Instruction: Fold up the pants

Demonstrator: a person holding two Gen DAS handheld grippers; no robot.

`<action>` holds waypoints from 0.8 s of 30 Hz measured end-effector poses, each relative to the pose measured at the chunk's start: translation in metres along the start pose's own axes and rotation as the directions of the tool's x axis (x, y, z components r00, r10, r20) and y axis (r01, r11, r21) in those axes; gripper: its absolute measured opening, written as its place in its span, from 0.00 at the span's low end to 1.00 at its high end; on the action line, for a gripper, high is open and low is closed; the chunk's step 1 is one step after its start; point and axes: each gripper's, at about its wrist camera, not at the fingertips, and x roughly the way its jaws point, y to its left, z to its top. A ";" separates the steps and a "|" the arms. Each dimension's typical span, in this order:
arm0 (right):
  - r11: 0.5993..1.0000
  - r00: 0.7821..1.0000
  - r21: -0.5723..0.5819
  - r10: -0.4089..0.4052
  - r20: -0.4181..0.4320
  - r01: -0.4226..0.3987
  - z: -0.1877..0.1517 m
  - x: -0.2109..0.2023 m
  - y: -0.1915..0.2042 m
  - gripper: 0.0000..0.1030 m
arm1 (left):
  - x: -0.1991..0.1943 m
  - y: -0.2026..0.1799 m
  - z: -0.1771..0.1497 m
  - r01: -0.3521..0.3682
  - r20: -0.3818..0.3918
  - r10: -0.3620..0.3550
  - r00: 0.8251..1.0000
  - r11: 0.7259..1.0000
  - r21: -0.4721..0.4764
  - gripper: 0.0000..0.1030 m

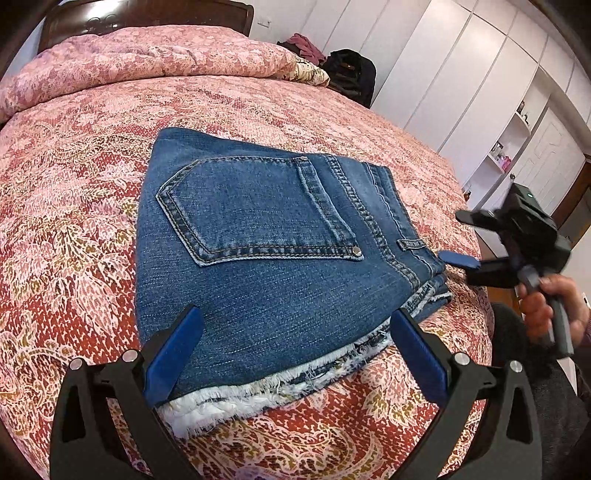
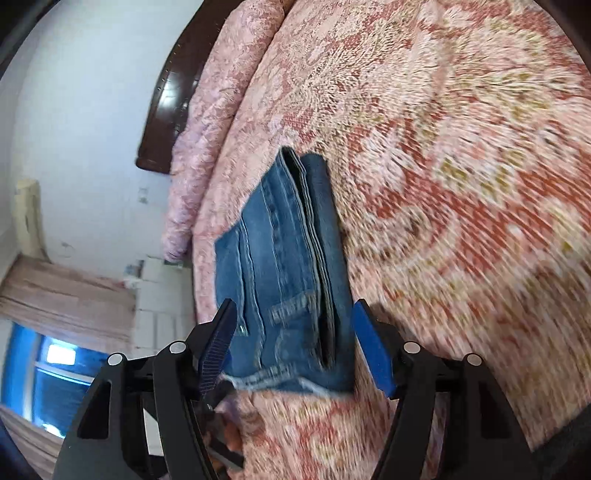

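Blue jeans [image 1: 266, 236] lie folded into a compact stack on the red patterned bedspread [image 1: 74, 229], back pocket up, frayed hems at the near edge. My left gripper [image 1: 295, 332] is open just above the near edge of the stack, holding nothing. My right gripper [image 1: 461, 240] shows at the right of the left wrist view, held by a hand, open beside the stack's right corner. In the right wrist view, tilted sideways and blurred, the right gripper [image 2: 295, 325] is open, with the jeans [image 2: 280, 266] edge-on between its fingers and not gripped.
A pink quilt [image 1: 147, 55] and dark headboard [image 1: 147, 14] lie at the far end of the bed. A dark bag [image 1: 351, 70] and clothes sit beyond the bed. White wardrobes [image 1: 461, 74] line the right wall. The bed edge is near the right gripper.
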 end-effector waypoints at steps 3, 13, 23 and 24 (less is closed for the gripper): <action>0.999 0.999 0.015 0.036 -0.007 -0.036 0.012 0.013 -0.002 0.62 | 0.001 0.000 0.000 -0.007 -0.001 0.007 1.000 1.000 0.005 0.98; 0.988 0.993 -0.155 -0.037 -0.112 0.019 0.022 0.057 0.037 0.56 | 0.001 0.000 0.000 -0.009 -0.002 0.009 1.000 1.000 0.005 0.98; 0.986 0.995 -0.165 0.004 -0.100 -0.021 0.025 0.067 0.035 0.29 | 0.002 0.002 0.000 0.001 0.003 -0.001 1.000 1.000 -0.009 0.98; 0.983 0.995 -0.180 0.028 -0.092 -0.044 0.025 0.064 0.037 0.26 | 0.002 0.003 0.000 0.001 0.003 -0.001 1.000 1.000 -0.010 0.98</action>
